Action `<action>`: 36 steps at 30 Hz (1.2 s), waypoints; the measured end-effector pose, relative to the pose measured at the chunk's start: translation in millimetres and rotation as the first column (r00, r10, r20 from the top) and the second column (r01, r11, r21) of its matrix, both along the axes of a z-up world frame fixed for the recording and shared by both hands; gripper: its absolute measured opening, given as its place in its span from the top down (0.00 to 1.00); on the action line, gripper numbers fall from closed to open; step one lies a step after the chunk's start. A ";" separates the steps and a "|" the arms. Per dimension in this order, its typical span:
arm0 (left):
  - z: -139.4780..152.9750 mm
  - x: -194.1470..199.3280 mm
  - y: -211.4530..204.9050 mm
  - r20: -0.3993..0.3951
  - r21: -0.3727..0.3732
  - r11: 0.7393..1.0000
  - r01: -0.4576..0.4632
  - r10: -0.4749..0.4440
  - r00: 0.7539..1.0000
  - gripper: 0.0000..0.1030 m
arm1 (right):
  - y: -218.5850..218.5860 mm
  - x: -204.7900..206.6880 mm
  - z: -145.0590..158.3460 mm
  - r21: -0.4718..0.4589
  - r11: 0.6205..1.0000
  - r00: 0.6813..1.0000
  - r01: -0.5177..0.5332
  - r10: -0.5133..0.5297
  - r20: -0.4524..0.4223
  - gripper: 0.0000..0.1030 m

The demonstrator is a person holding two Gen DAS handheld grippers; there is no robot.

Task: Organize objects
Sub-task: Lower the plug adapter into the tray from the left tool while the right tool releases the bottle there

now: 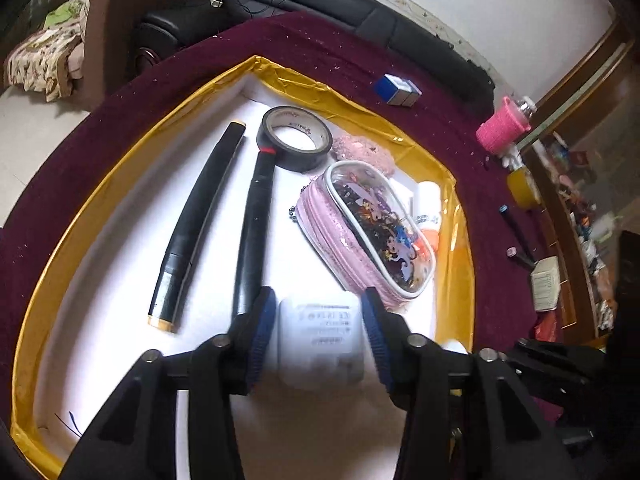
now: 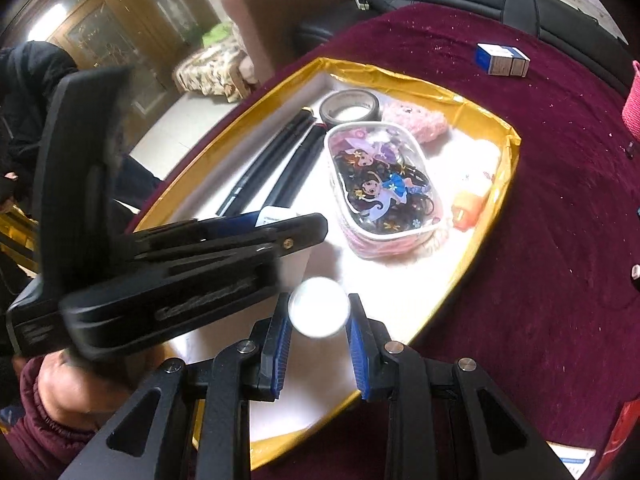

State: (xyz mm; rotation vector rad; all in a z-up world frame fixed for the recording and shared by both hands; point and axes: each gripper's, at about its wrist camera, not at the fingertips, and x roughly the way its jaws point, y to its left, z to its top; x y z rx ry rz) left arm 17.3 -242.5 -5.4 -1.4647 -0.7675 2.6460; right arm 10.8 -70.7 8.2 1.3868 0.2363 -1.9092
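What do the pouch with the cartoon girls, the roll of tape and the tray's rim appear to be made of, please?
Pouch: a clear, glossy plastic window, probably vinyl, since the contents show through; pink sides that look like glittery fabric, though that is unsure.
Roll of tape: smooth black plastic film, probably electrical tape, with a printed inner core.
Tray rim: wrinkled, shiny golden tape or foil that catches the light.

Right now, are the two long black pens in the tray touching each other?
Apart. The left wrist view shows the gold-tipped pen and the red-ringed pen with white tray floor between them.
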 end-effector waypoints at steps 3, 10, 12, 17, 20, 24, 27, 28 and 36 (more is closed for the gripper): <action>3.5 5.2 -4.7 -0.041 0.025 1.000 -0.013 0.014 0.999 0.41 | -2.5 -9.9 -0.6 0.015 1.000 1.000 0.013 -0.013 -0.001 0.71; 16.8 23.3 -12.5 -0.144 0.030 0.998 -0.050 0.054 0.988 0.31 | -7.1 -34.0 -13.1 0.061 0.997 0.999 0.042 -0.044 0.026 0.72; 15.2 25.9 -14.8 -0.147 0.041 0.998 -0.055 0.061 0.987 0.31 | -8.8 -39.6 -15.0 0.072 0.996 0.998 0.051 -0.053 0.022 0.72; 9.6 25.3 -13.9 -0.139 0.077 0.996 -0.046 0.056 0.989 0.31 | -14.0 -51.5 -15.1 0.104 0.991 0.997 0.080 -0.080 -0.008 0.72; 10.6 26.5 -13.1 -0.148 0.075 0.996 -0.042 0.053 0.988 0.31 | -15.3 -57.7 -16.2 0.108 0.990 0.996 0.094 -0.094 -0.006 0.72; 11.5 28.9 -14.5 -0.152 0.079 0.996 -0.043 0.055 0.987 0.31 | -17.5 -55.7 -15.7 0.129 0.988 0.996 0.091 -0.088 -0.028 0.72; 12.9 32.0 -14.7 -0.156 0.085 0.995 -0.048 0.061 0.986 0.29 | -18.7 -53.1 -15.2 0.141 0.986 0.995 0.093 -0.087 -0.046 0.72; 13.9 33.3 -14.4 -0.159 0.085 0.995 -0.048 0.062 0.985 0.28 | -18.4 -53.1 -14.8 0.144 0.985 0.995 0.096 -0.089 -0.054 0.72; 20.7 46.9 -14.1 -0.162 0.089 0.994 -0.066 0.080 0.983 0.24 | -9.0 -53.7 -4.2 0.071 0.988 0.990 0.137 -0.136 -0.026 0.50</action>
